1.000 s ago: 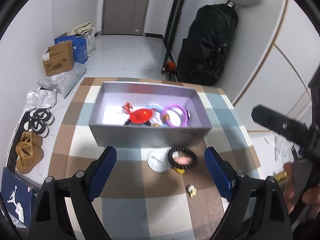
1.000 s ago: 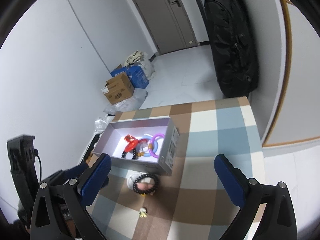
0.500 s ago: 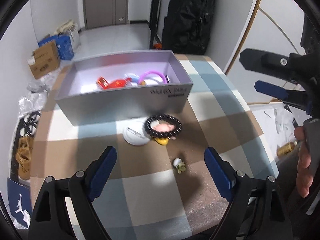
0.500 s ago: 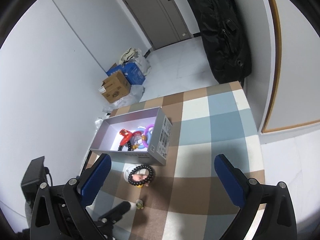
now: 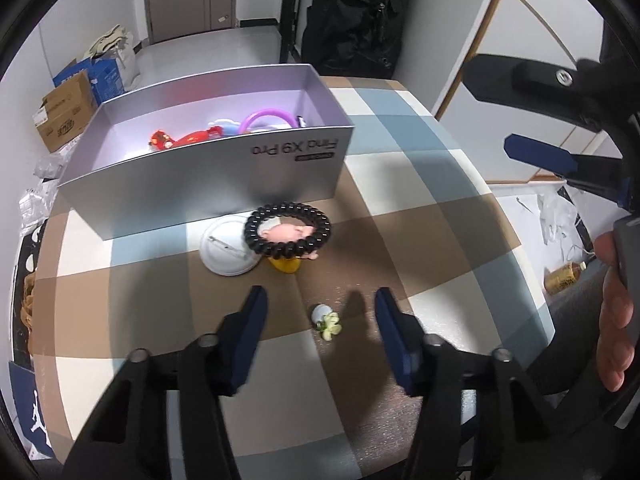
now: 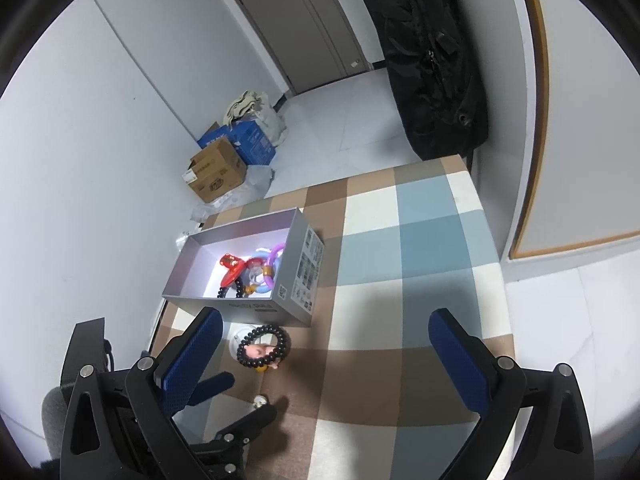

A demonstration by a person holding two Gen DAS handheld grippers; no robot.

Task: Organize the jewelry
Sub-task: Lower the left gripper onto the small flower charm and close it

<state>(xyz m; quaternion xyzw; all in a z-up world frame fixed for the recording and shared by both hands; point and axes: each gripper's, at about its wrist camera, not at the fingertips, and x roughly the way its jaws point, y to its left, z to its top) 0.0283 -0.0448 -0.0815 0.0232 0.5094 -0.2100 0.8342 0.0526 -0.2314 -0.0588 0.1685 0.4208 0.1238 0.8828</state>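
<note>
A small pale trinket with a green flower [image 5: 327, 319] lies on the checked tablecloth between the fingers of my left gripper [image 5: 320, 312], which is open and low over it. Beyond it a black bead bracelet [image 5: 288, 230] rests on a pink figure and a white round lid [image 5: 224, 250]. A silver box [image 5: 224, 184] behind holds red, purple and blue jewelry. My right gripper [image 6: 324, 344] is open and empty, high above the table; the box [image 6: 296, 280], the bracelet [image 6: 264, 346] and the trinket [image 6: 261, 401] show below it.
The right gripper's fingers [image 5: 540, 156] show at the right edge of the left wrist view. A black bag [image 6: 432, 60] hangs at the wall past the table. Cardboard boxes [image 6: 218, 170] and shoes sit on the floor at the left.
My left gripper has moved down and forward to the small trinket, and its fingers have come closer together around it. My right gripper has risen a little.
</note>
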